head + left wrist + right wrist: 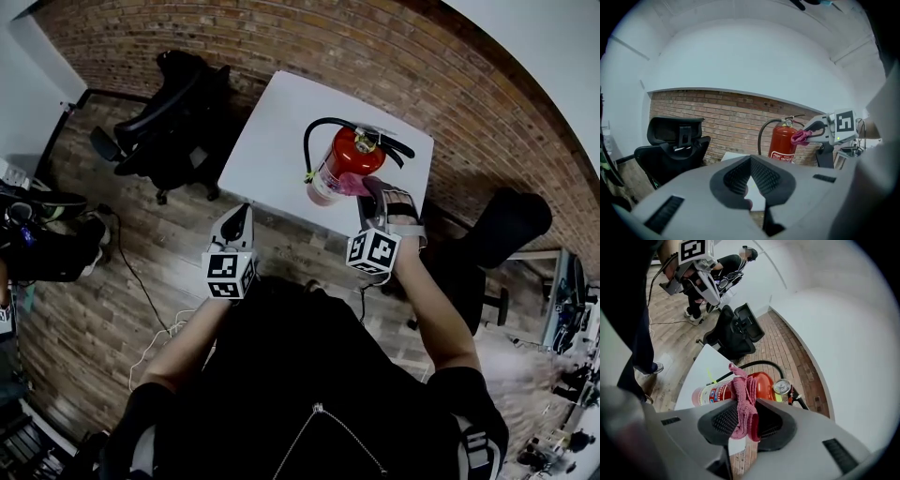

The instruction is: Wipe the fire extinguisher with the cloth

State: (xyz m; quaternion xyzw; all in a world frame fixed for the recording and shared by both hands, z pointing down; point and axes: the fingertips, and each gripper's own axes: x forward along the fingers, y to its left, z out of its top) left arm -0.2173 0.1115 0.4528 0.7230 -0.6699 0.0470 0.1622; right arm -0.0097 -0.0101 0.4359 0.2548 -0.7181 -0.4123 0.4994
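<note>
Holding my left gripper (pixel 240 214) clenched on nothing, just short of the white table (pixel 272 141), I see the red fire extinguisher (pixel 339 161) standing upright on it. Its white label (pixel 782 156) carries red print too small to read. My right gripper (pixel 373 187) grasps the pink cloth (pixel 352 184) against the cylinder's upper side.

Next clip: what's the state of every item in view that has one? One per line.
fire extinguisher: upright on the table, hose looped from its top.
cloth: bunched, clamped in the right gripper, pressed against the fire extinguisher's upper body.
right gripper: shut on the cloth.
left gripper: shut, empty, held short of the table.
office chair: unoccupied, beside the table.
</note>
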